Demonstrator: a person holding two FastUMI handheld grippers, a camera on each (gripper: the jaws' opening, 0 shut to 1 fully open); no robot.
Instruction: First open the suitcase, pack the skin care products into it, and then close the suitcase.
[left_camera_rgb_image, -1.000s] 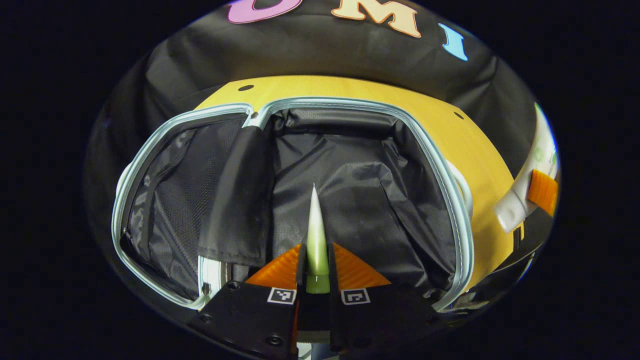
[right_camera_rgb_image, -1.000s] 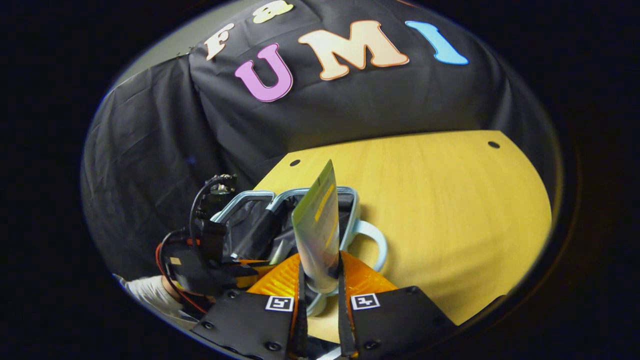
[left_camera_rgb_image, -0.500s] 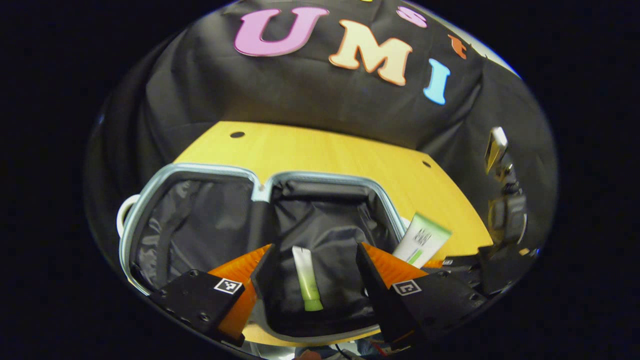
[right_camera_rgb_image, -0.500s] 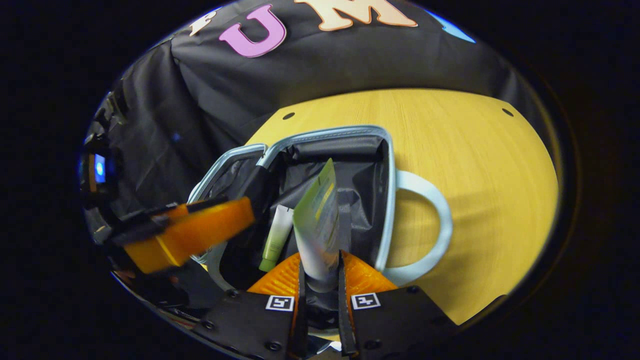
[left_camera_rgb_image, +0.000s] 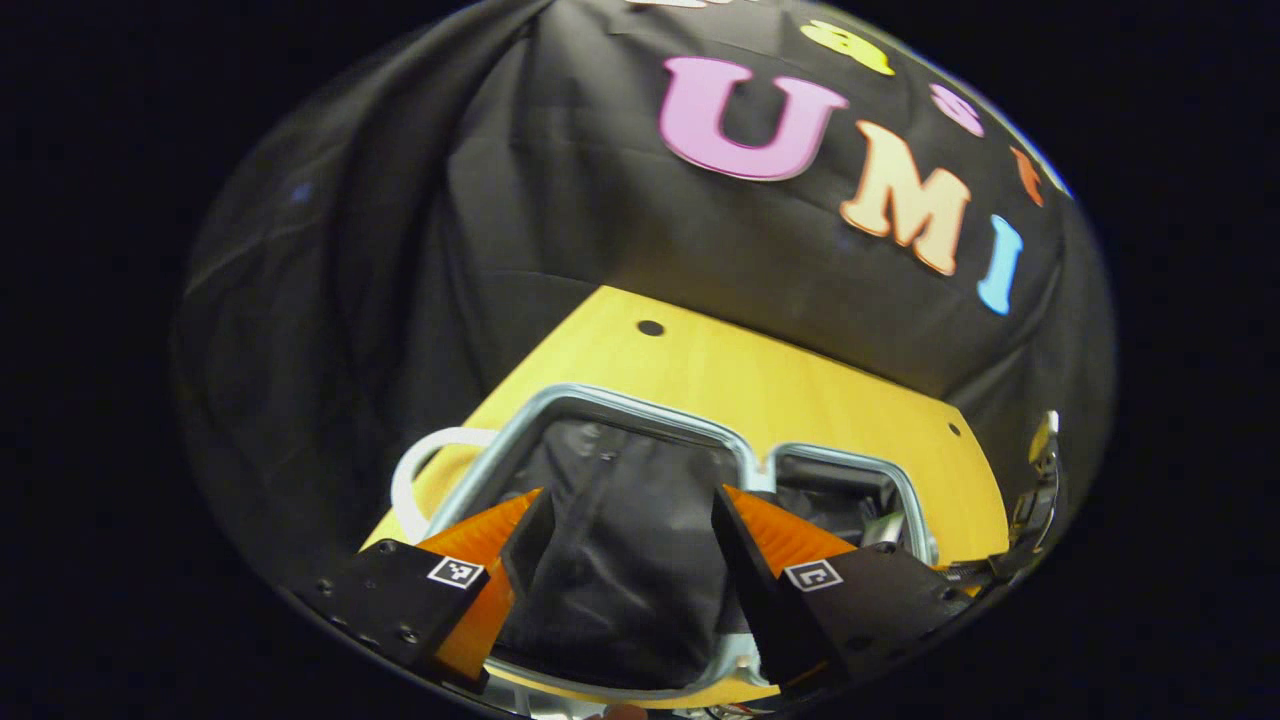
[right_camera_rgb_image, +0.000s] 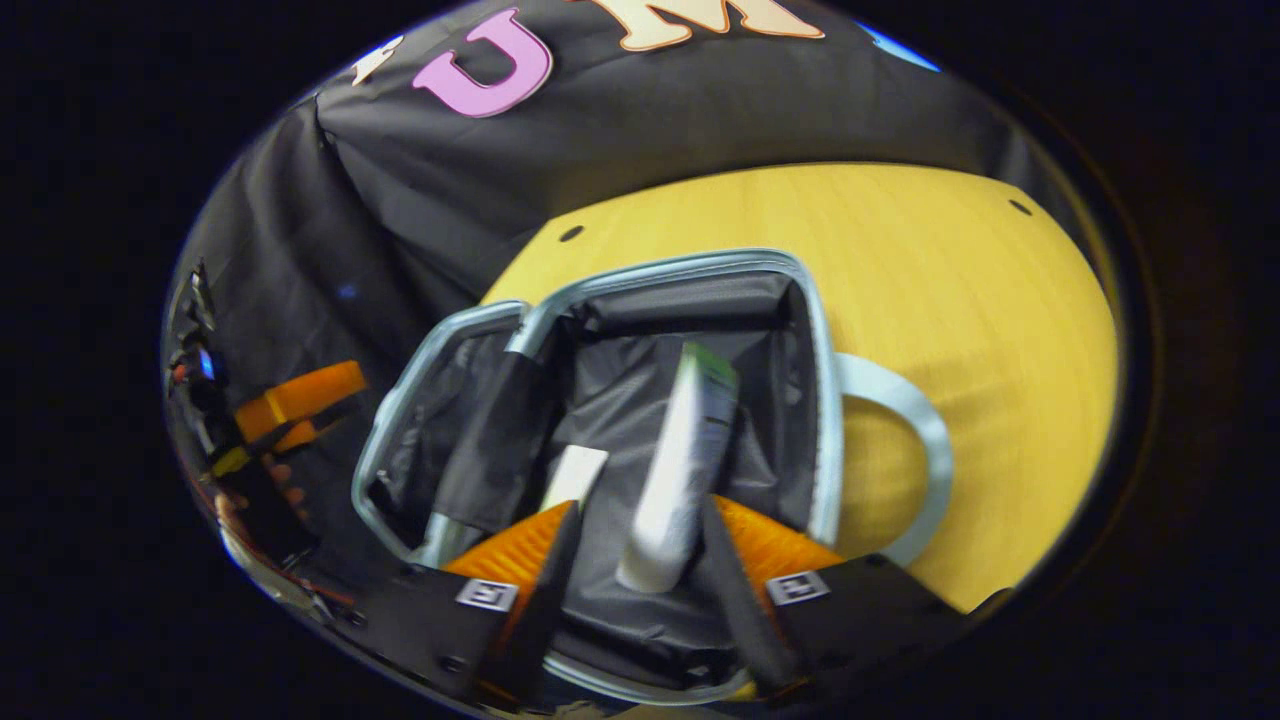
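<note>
My left gripper view looks down from near the open suitcase (left_camera_rgb_image: 600, 590), facing the far booth wall. My right gripper view hangs close above its right half; both share suitcase and table (right_camera_rgb_image: 950, 280).

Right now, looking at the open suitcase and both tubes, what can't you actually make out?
- Smaller tube, right gripper view: lower part hidden behind the right gripper's finger.
- Larger tube, right gripper view: motion-blurred; whether it rests on the lining is unclear.
- Suitcase, left gripper view: near rim hidden behind the open left gripper.
</note>
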